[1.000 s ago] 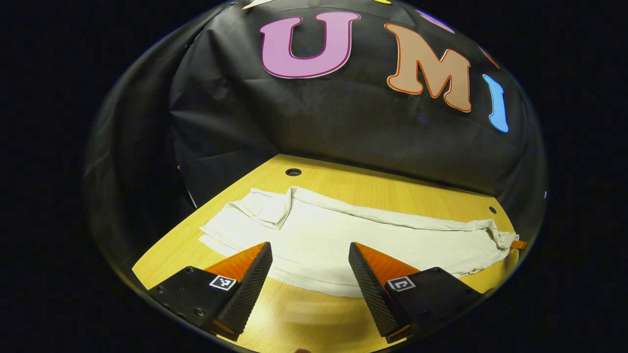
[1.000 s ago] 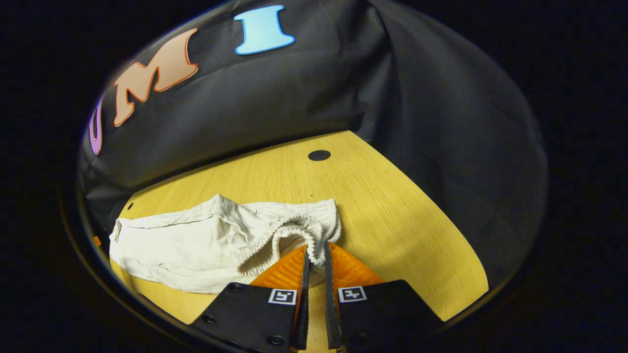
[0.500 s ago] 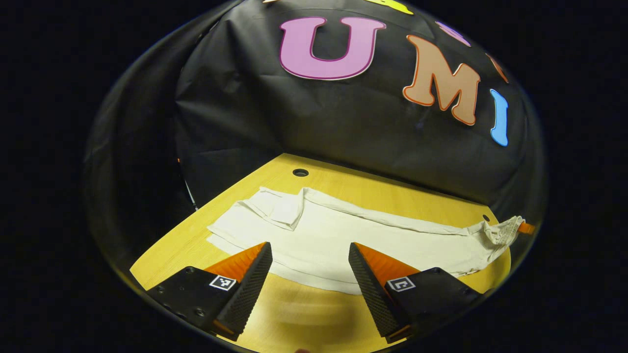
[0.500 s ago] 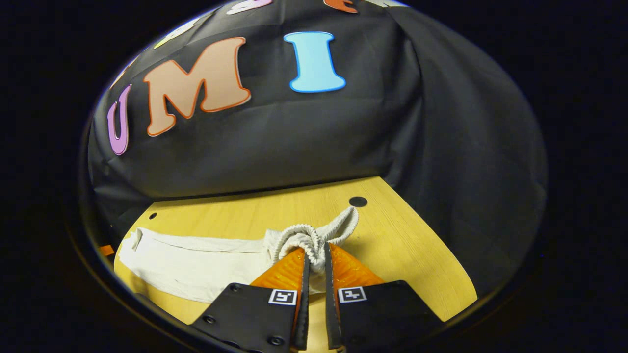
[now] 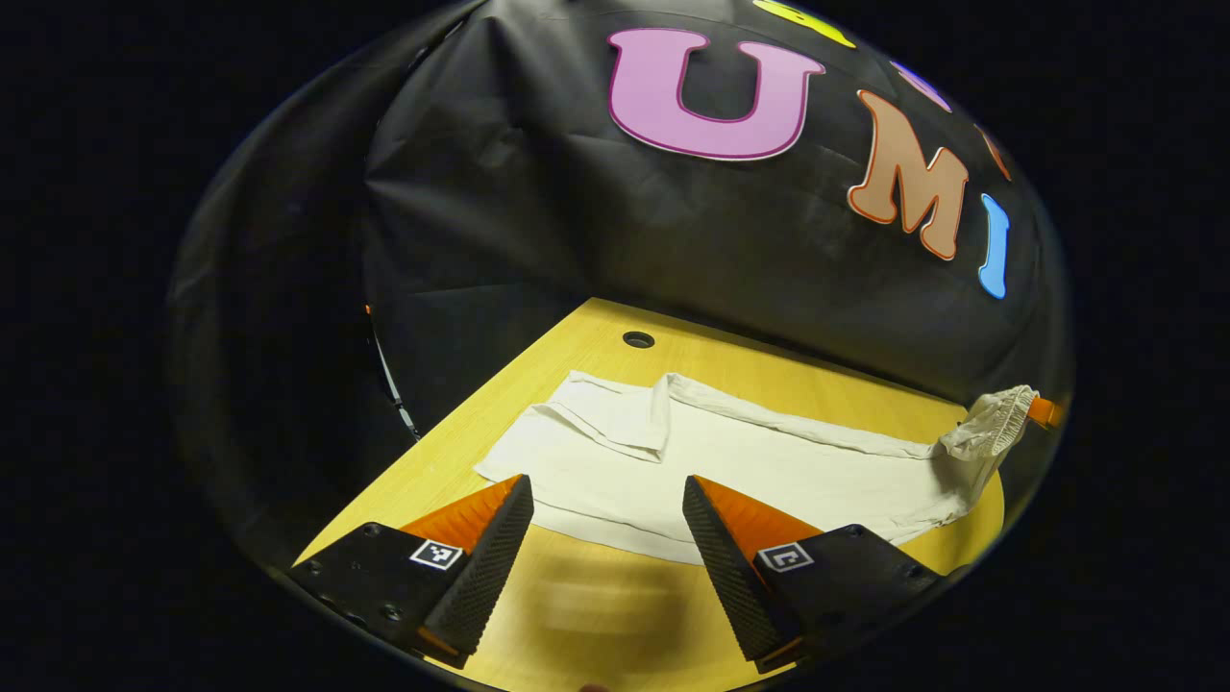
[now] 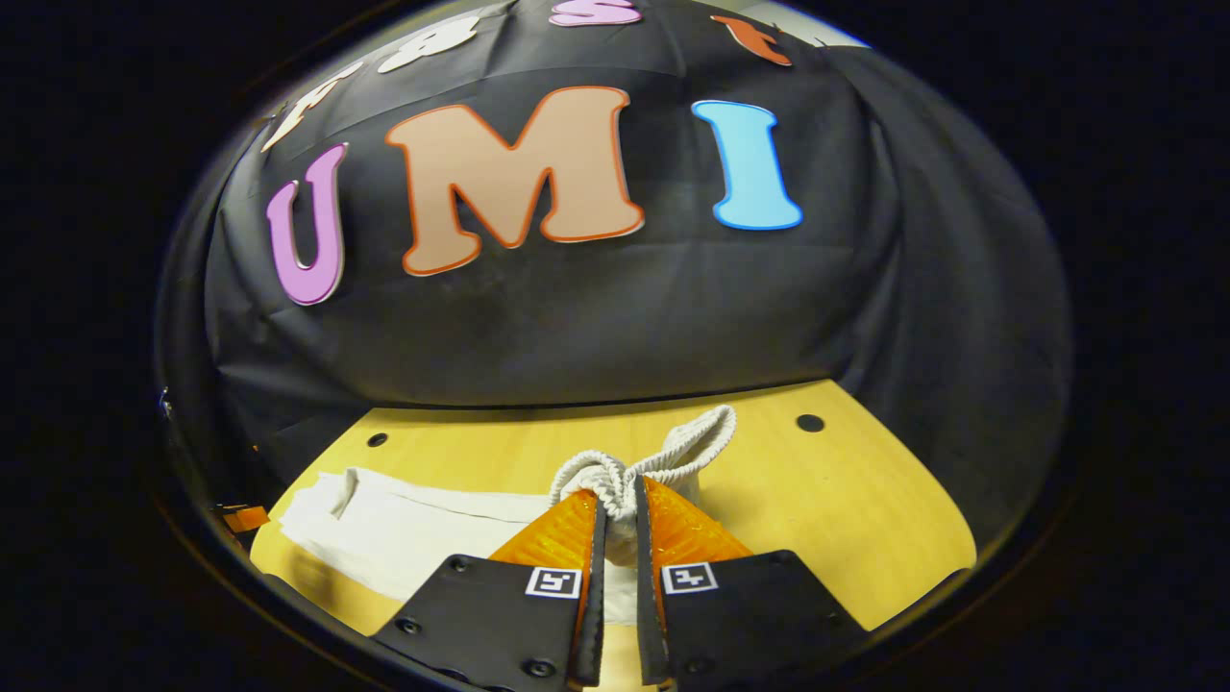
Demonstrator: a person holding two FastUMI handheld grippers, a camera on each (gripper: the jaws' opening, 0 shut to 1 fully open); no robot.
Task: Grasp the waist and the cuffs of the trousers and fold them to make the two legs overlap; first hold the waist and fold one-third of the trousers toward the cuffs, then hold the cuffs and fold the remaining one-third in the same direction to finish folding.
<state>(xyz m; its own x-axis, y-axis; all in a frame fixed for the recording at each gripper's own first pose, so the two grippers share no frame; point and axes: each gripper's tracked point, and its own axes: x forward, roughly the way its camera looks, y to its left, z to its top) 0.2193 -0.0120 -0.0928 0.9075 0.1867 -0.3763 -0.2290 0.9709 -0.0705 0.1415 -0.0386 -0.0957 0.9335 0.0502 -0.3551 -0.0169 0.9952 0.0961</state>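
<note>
Cream trousers [image 5: 769, 471] lie along the wooden table [image 5: 596, 615], legs overlapped, with the cuffs [image 5: 601, 423] at the left end in the left gripper view. My left gripper [image 5: 607, 500] hovers open above the near edge of the legs, nothing between its fingers. At the far right the elastic waist [image 5: 995, 418] is raised off the table. In the right gripper view my right gripper [image 6: 615, 507] is shut on the bunched waist [image 6: 634, 466], holding it above the table [image 6: 865, 509], and the legs [image 6: 404, 529] trail away to the left.
The table has small round holes near its back edge [image 5: 638, 339] [image 6: 810, 423] [image 6: 377, 439]. Black cloth walls close in behind and at both sides. An orange object [image 6: 240, 519] sits at the far left table edge in the right gripper view.
My right gripper has lifted the waist off the table and swung it leftward. The left gripper's view has shifted left, and it stays open over the legs.
</note>
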